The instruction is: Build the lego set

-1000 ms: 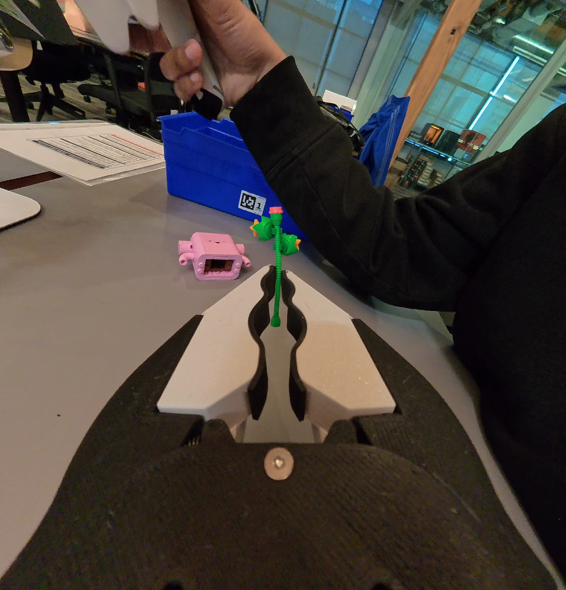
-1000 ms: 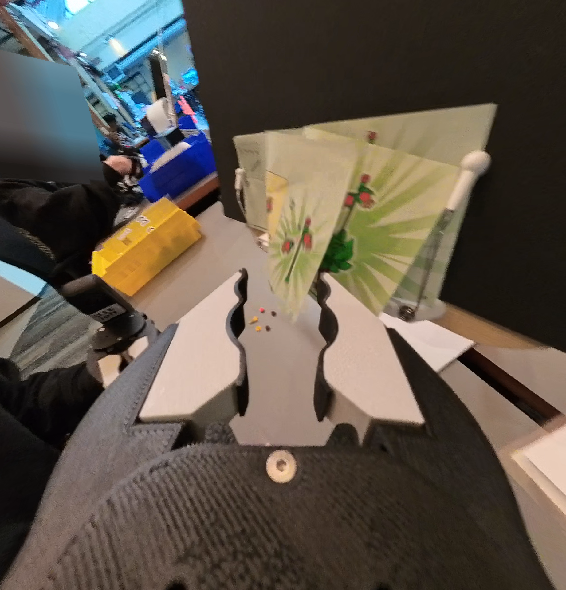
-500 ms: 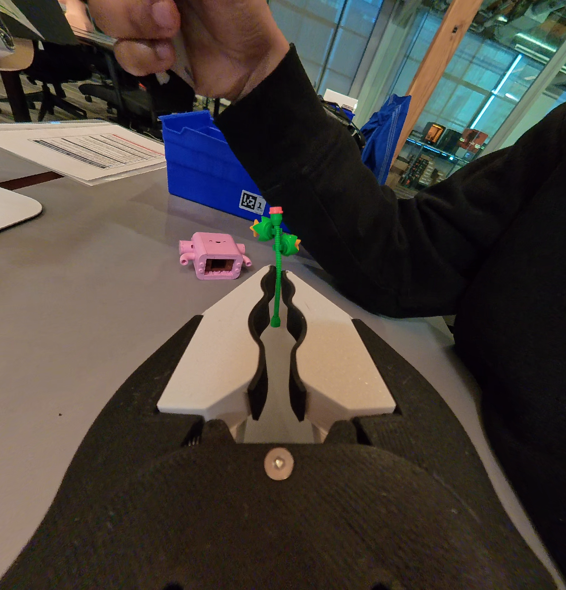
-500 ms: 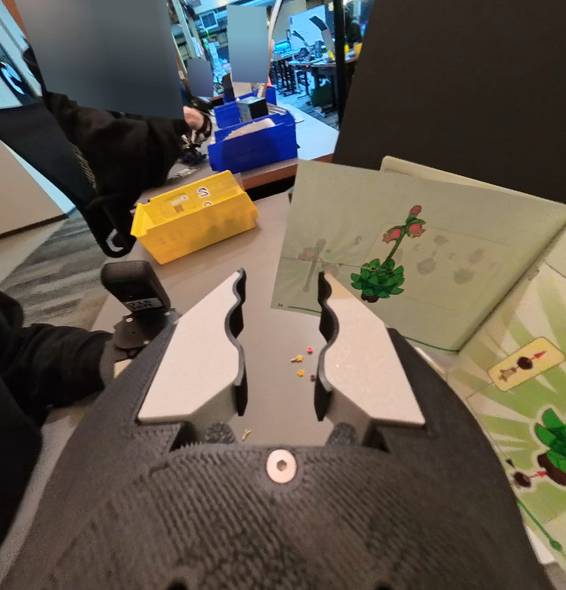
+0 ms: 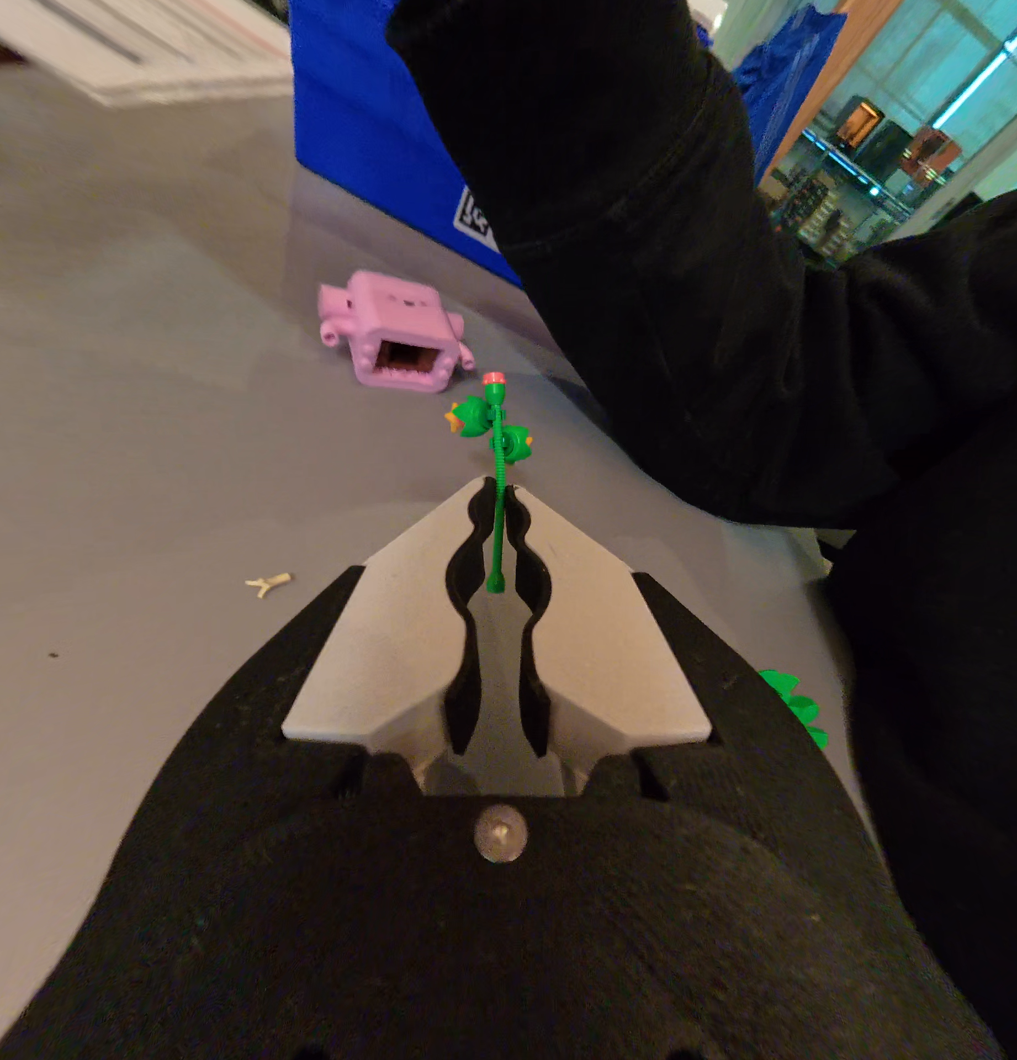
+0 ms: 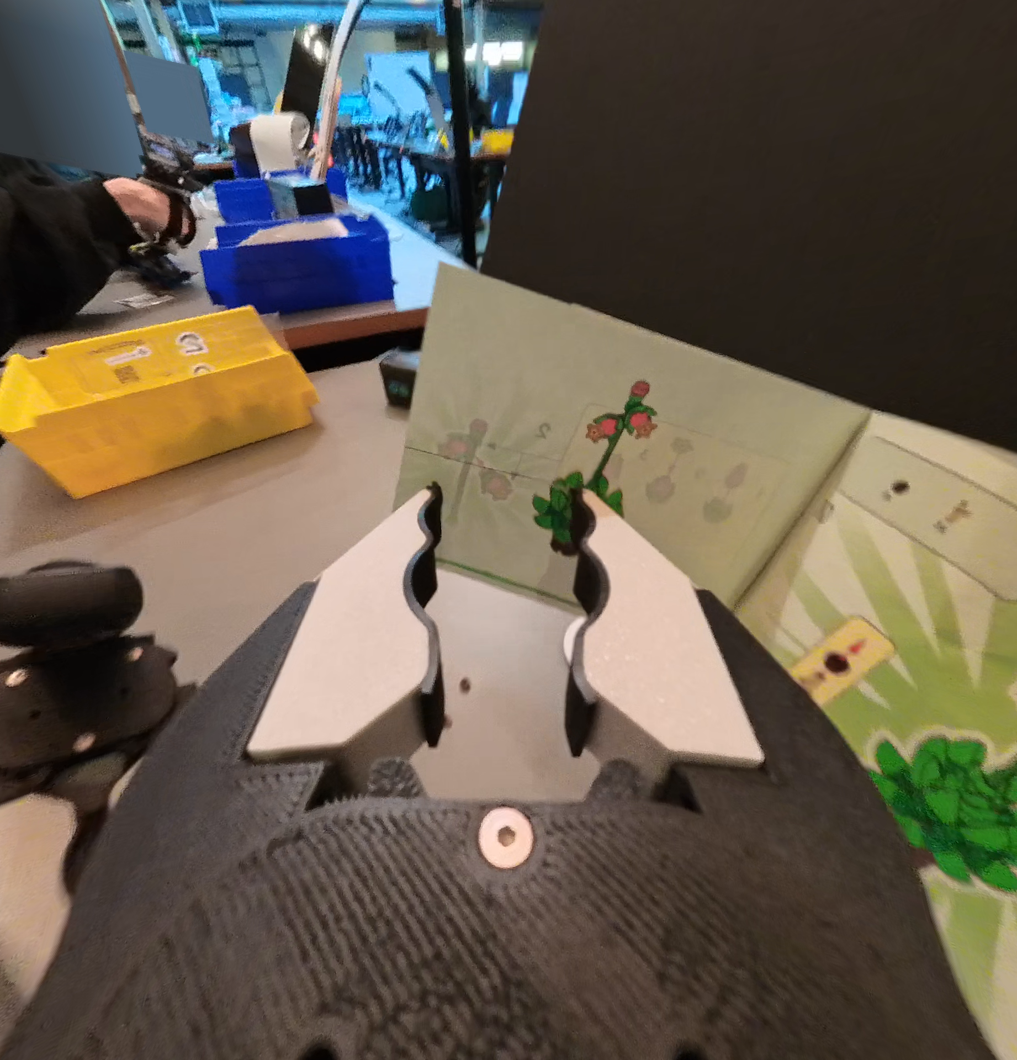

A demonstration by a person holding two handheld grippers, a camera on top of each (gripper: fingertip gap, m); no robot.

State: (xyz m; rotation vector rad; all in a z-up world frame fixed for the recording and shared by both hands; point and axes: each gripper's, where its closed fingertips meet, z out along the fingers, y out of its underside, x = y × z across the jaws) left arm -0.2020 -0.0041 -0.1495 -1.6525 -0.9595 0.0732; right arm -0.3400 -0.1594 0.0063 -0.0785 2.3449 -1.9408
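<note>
My left tongs (image 5: pixel 499 487) are clenched on the green flower stem (image 5: pixel 499 459), pinching it at the very tips. The stem points forward along the fingers, its two green buds and pink top clear of the tips and held above the desk (image 5: pixel 150 459), while its lower end lies in the gap between the black pads. Just beyond it, the pink block pot (image 5: pixel 394 332) lies on its side on the desk, open mouth toward me. A small tan forked piece (image 5: pixel 268 584) rests alone on the desk to the left of the tongs, and a bit of green leafy piece (image 5: pixel 796 708) peeks out at the right edge of the tongs' body. A black sleeve (image 5: pixel 638 258) crosses in from the right and rises out of the top of the left wrist view, covering part of a blue bin (image 5: pixel 368 126).

Only the right wrist view shows my right tongs (image 6: pixel 506 505). They are released, jaws well apart, with nothing between them, aimed at the open instruction booklet (image 6: pixel 695 459) standing on the desk. A tiny dark piece (image 6: pixel 465 684) lies on the desk between the fingers. A yellow bin (image 6: pixel 150 401) sits far left, with another blue bin (image 6: pixel 299 269) behind it.
</note>
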